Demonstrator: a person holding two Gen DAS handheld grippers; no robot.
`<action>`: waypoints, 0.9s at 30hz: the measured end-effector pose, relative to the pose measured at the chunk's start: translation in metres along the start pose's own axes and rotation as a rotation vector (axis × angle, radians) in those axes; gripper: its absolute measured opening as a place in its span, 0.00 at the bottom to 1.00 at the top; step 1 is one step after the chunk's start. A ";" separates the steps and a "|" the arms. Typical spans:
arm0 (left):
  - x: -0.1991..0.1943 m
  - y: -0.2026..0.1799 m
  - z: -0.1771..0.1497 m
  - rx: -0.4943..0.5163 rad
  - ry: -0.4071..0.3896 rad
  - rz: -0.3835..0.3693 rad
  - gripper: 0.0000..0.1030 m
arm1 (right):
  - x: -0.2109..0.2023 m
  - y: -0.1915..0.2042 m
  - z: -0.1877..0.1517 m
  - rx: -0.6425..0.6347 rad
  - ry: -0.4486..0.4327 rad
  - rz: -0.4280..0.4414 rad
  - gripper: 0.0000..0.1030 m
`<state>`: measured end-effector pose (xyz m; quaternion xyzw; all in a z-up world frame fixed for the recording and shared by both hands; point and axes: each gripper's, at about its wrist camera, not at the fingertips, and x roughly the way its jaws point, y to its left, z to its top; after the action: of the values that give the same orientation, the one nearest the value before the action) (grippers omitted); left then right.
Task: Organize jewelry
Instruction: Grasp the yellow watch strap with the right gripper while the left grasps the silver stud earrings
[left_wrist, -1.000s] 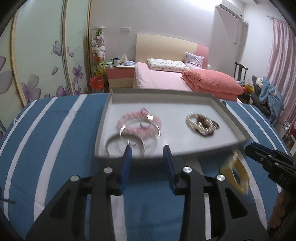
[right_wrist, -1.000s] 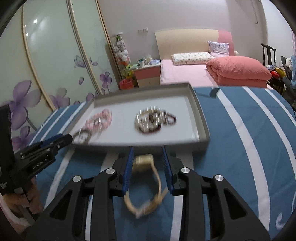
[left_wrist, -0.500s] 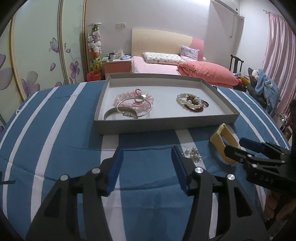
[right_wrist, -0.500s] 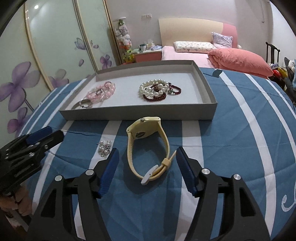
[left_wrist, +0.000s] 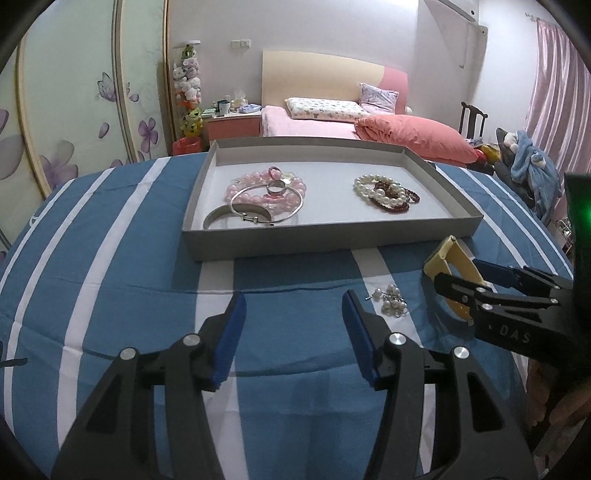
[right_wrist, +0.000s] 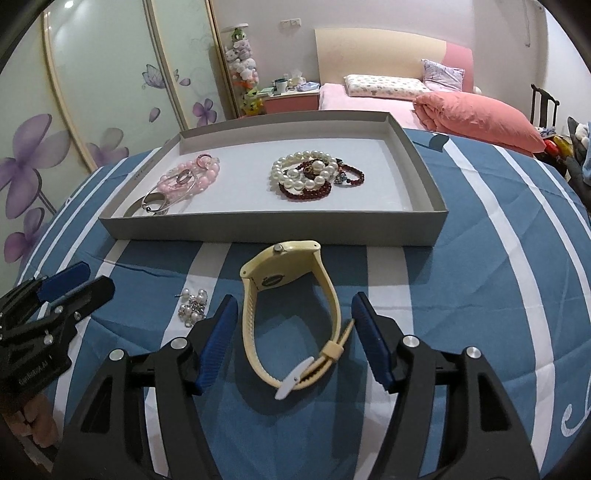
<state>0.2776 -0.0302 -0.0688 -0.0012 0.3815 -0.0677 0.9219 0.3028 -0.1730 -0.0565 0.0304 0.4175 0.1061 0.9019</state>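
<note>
On striped tablecloth (right_wrist: 480, 280), grey tray (right_wrist: 258, 230), bed (right_wrist: 369, 98) behind

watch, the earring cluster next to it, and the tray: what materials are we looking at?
Watch: looks like matte cream rubber or silicone; the strap bends in a soft loop with no glare.
Pearl earrings: glossy white beads, probably faux pearl, on shiny silver-coloured metal fittings; too small to be sure.
Tray: seemingly grey cardboard; thin, flat, dull walls with sharp folded corners.

Striped blue cloth (right_wrist: 480, 258) bears tray (right_wrist: 258, 230), watch (right_wrist: 288, 273), pearl earrings (right_wrist: 194, 301).
</note>
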 end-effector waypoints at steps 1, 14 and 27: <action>0.001 -0.001 0.000 0.002 0.004 -0.002 0.52 | 0.001 0.000 0.001 -0.001 0.002 0.002 0.61; 0.017 -0.040 0.002 0.076 0.054 -0.066 0.58 | -0.019 -0.028 -0.014 0.083 -0.018 -0.033 0.37; 0.043 -0.072 0.007 0.103 0.114 -0.053 0.57 | -0.028 -0.043 -0.019 0.131 -0.030 -0.030 0.36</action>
<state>0.3037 -0.1074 -0.0905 0.0398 0.4294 -0.1117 0.8953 0.2780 -0.2218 -0.0541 0.0845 0.4104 0.0646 0.9057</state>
